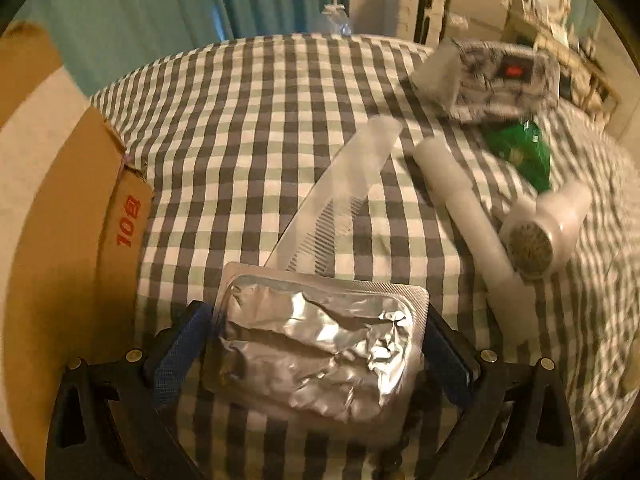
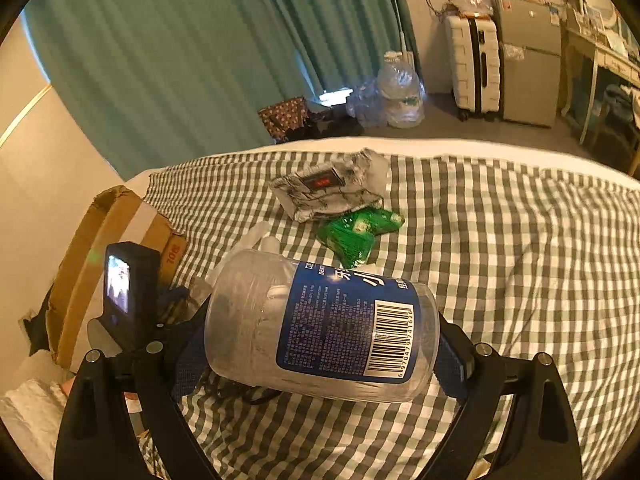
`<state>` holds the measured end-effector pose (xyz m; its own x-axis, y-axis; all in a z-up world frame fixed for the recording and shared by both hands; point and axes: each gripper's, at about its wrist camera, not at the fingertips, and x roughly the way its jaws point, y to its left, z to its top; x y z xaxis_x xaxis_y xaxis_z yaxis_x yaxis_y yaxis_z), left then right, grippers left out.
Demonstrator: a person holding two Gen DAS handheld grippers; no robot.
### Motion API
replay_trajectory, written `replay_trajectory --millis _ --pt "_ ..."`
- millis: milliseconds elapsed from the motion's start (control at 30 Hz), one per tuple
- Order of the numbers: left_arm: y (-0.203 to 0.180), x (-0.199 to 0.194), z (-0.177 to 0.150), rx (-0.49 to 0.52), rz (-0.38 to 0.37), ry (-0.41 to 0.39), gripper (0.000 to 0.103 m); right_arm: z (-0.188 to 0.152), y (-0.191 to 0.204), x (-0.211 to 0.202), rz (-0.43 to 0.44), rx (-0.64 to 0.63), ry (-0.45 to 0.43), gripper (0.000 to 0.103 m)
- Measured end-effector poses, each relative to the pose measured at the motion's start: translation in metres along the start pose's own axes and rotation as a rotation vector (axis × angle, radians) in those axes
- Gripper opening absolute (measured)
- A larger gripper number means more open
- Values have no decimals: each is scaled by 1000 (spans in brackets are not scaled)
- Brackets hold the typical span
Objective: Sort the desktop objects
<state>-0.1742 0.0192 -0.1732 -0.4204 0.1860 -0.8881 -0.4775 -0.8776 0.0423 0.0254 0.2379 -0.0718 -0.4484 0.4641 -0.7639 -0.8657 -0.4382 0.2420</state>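
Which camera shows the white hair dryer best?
The left wrist view. There the white hair dryer lies in full sight on the checked cloth, its round grille facing the camera, though slightly blurred. In the right wrist view I cannot make it out; the clear jar held between the fingers fills that area.

One foil blister pack (image 1: 316, 340). One clear plastic jar (image 2: 320, 328) with a blue label. One translucent comb (image 1: 336, 196). One white hair dryer (image 1: 544, 228). One white tube (image 1: 464, 204), possibly two pieces joined, the blur hides it. One marbled packet (image 2: 328, 184) and one green packet (image 2: 356, 232) near the checked cloth's (image 2: 500, 240) far edge. One cardboard box (image 1: 68, 216) at its left edge.
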Motion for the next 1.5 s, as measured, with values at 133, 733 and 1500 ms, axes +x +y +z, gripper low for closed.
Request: replay_trajectory --millis 133,733,1500 --pt "-2 4 -1 19 -3 20 103 0 -10 9 9 35 21 92" --pt "-3 -53 -10 14 35 -42 8 -7 -2 -14 -13 19 0 92" --pt "14 -224 5 -104 -79 -340 8 -23 87 -97 -12 -175 -124 92"
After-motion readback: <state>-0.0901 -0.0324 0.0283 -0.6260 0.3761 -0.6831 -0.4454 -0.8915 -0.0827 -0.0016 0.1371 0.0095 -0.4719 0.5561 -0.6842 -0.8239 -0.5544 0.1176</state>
